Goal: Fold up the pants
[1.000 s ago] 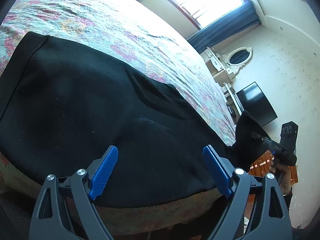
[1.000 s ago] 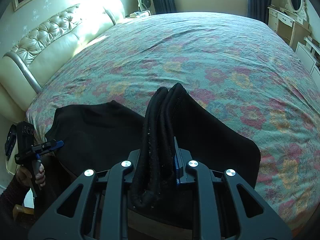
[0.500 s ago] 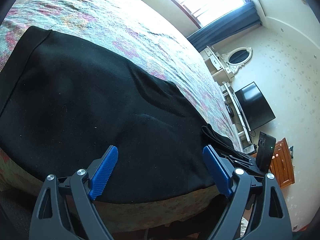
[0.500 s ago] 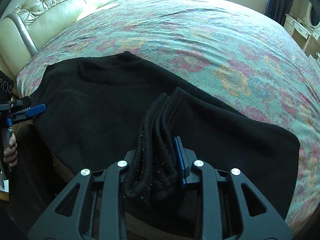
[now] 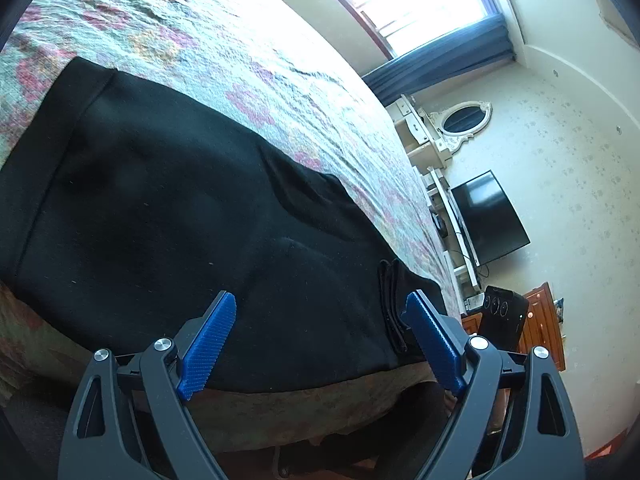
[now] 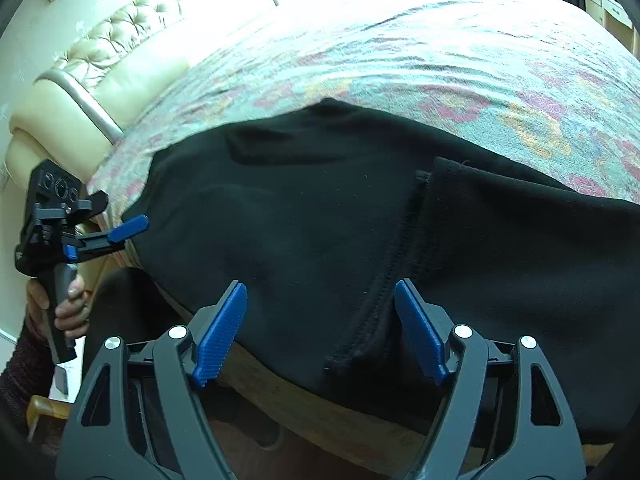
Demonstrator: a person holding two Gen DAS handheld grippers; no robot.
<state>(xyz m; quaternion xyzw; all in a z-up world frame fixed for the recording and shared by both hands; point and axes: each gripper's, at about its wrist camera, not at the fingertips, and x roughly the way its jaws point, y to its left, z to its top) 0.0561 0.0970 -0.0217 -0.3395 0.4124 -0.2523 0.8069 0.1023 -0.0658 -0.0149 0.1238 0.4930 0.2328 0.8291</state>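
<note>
Lying flat at bed's near edge, black pants (image 6: 320, 220) look soft, limp, light; probably best pinched at stitched hem (image 6: 376, 304), 12 o'clock of right gripper (image 6: 320, 332), jaws opening, nothing pinched; left gripper (image 5: 320, 344) wide, empty; floral bedspread (image 6: 460, 64) wrinkled; headboard (image 6: 100, 64) at 10 o'clock.

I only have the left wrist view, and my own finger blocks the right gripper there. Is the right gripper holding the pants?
Observer: No. In the right wrist view the right gripper is opening. The pants' stitched edge lies between its fingers, and neither pad presses on it.
Operator: Where does my left gripper sit along the pants?
Observer: The left gripper is at the pants' end nearest the cream tufted headboard, by the bed's edge. I cannot tell if it touches the cloth.
</note>
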